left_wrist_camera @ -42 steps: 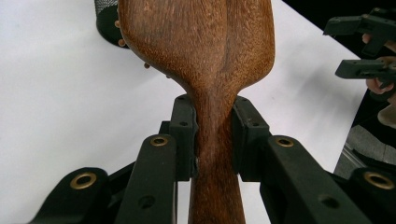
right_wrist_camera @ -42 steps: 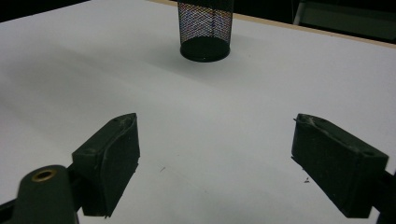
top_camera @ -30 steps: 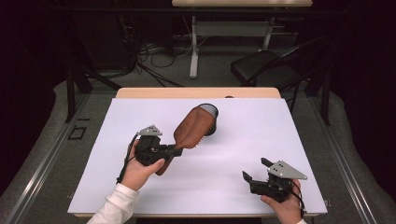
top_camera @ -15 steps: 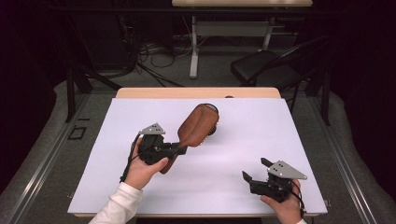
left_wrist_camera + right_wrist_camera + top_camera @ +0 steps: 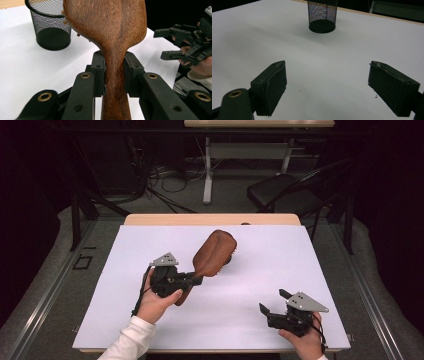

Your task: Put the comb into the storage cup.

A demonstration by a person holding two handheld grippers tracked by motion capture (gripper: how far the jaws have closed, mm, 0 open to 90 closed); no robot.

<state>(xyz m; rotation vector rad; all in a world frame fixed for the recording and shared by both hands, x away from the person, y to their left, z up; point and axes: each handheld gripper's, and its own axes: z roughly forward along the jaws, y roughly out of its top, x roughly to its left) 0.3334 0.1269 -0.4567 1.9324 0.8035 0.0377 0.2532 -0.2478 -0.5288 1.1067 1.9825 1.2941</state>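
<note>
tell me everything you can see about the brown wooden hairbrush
The brown wooden hairbrush has a broad oval head of reddish, grained wood narrowing to a slim handle. Small ball-tipped bristles peek out at the head's far edge, so its smooth back faces the cameras. The left gripper is shut on the handle, pads pressing both sides, holding it tilted above the white table, head toward the black mesh cup.

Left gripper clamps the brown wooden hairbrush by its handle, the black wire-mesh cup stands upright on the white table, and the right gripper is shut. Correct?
Not quite: the right gripper is open, its jaws wide apart with nothing between them, as the right gripper view shows. The rest holds: the left gripper clamps the brown wooden hairbrush by its handle, and the black wire-mesh cup stands upright.
</note>
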